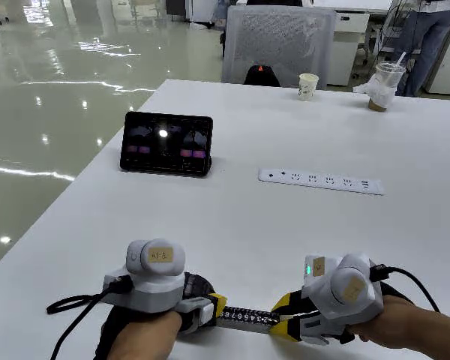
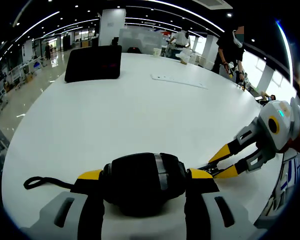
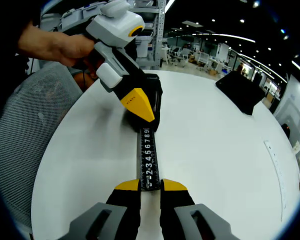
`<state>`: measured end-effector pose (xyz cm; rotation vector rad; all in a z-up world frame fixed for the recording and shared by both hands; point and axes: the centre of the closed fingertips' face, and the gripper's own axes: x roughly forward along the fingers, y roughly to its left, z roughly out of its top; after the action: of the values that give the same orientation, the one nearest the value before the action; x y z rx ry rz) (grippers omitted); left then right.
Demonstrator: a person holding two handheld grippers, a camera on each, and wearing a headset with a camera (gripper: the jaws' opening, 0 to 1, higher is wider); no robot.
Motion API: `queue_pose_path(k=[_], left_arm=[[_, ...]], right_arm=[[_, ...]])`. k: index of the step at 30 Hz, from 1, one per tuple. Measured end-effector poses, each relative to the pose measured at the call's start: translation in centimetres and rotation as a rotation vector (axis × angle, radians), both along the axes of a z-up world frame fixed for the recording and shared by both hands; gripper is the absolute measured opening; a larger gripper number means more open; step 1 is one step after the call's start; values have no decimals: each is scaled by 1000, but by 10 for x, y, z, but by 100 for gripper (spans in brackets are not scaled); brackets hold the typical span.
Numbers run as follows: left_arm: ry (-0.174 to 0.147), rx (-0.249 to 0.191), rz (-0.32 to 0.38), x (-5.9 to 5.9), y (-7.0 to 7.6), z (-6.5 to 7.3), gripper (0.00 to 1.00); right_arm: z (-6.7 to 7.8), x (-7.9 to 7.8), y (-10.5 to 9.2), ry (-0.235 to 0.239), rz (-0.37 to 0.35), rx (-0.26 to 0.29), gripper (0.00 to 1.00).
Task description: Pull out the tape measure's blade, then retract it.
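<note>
We are seeing a dark tablet (image 1: 166,143) standing on the white table (image 1: 232,225) at far left, a white power strip (image 1: 320,181) lying to its right, and a paper cup (image 1: 308,85) sitting near the far edge.

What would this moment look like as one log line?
left gripper: holds tape measure | right gripper: pinches blade tip | blade: partly out

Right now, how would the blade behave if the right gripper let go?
The blade runs straight from the case to the right gripper, so it is probably stiff at this short length. Released, it would likely snap back, as sprung tapes do. The case, clamped by the left gripper, looks chunky and unlikely to roll.
</note>
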<state>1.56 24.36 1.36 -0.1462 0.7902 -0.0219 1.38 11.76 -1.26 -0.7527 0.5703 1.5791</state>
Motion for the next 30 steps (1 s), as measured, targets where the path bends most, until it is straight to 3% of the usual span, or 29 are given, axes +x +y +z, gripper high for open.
queue_pose_path(k=[30], left_arm=[[4,-13,6,0,0,0,60]], right_arm=[[0,-8,49,-4,50,23,11]])
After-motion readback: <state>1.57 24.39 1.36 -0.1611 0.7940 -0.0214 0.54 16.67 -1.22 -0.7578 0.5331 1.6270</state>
